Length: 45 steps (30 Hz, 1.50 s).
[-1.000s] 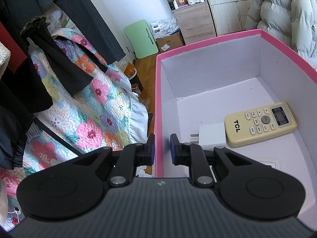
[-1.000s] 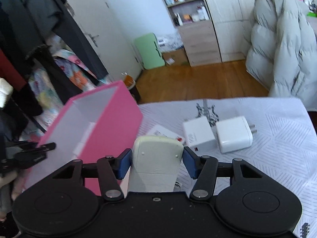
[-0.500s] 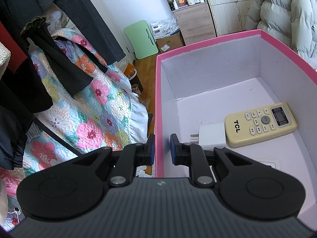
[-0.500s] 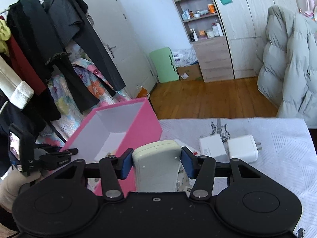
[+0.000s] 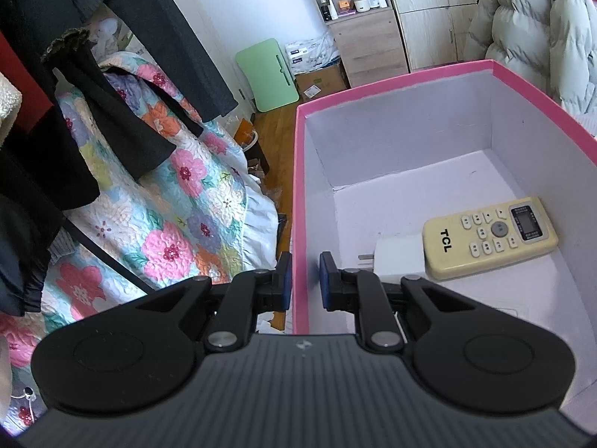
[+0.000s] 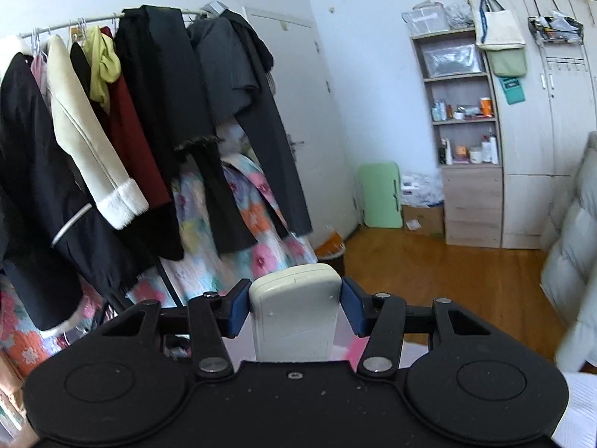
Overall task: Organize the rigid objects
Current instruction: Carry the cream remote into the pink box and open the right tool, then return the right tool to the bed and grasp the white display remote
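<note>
Left wrist view: at the left edge, dark garments [image 5: 112, 86] hang over a floral quilt [image 5: 179, 224]. The left hand-held gripper [image 5: 303, 280] straddles the left wall of the pink box [image 5: 298, 194]: one blue pad sits outside the wall, the other inside. The outer pad lies against the wall; a small gap shows at the inner pad, so whether the wall is clamped cannot be told. Inside the box, a white charger [image 5: 401, 261] lies near the left wall, prongs pointing toward that wall. Just to its right, touching it, a cream TCL remote [image 5: 490, 237] lies face up, its display end toward the right wall. Behind the box's right corner hangs a grey puffer coat [image 5: 533, 26].

Right wrist view: a clothes rail with coats [image 6: 130, 130] fills the left side. At centre, the right hand-held gripper [image 6: 294, 306] is closed on a pale remote [image 6: 294, 313], back face toward the camera, with both blue pads pressed against its sides. The remote is held in the air, with a pink edge visible just below it. To the right stand a green folding panel [image 6: 380, 194] and a shelf unit [image 6: 466, 130].
</note>
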### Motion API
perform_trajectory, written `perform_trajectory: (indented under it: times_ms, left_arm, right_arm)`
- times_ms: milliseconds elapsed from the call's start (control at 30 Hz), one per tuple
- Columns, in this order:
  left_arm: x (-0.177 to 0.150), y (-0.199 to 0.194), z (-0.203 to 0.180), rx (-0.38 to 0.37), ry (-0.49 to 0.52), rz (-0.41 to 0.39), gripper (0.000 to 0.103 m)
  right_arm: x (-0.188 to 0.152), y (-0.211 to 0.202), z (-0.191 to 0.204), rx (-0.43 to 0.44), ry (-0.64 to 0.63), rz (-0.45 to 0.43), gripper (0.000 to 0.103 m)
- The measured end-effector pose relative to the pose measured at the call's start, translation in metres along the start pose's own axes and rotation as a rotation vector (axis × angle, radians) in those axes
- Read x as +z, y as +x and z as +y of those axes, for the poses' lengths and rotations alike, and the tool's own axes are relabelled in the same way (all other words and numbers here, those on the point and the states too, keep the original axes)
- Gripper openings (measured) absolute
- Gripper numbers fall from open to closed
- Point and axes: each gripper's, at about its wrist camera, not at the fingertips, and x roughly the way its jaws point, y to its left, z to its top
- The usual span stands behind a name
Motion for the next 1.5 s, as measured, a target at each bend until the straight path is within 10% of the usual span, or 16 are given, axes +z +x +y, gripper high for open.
perform_trajectory:
  times_ms: [467, 700, 867, 1300, 1500]
  left_arm:
    - [-0.005, -0.002, 0.013, -0.057, -0.068, -0.025, 0.009]
    - [-0.008, -0.005, 0.017, -0.070, -0.100, -0.057, 0.007]
    - [-0.007, -0.005, 0.014, -0.064, -0.084, -0.062, 0.007]
    - [-0.007, -0.008, 0.007, -0.031, -0.049, -0.068, 0.008]
    - [-0.007, -0.007, 0.009, -0.028, -0.042, -0.068, 0.008]
  right_arm:
    - [-0.047, 0.146, 0.001, 0.156, 0.225, 0.189, 0.057]
    - [-0.075, 0.148, 0.016, 0.175, 0.134, 0.242, 0.054]
    - [-0.083, 0.126, 0.014, 0.162, 0.059, 0.314, 0.026]
    - [-0.100, 0.143, -0.021, 0.261, 0.500, 0.424, 0.021]
    - [-0.103, 0.156, -0.006, 0.237, 0.482, 0.429, 0.021]
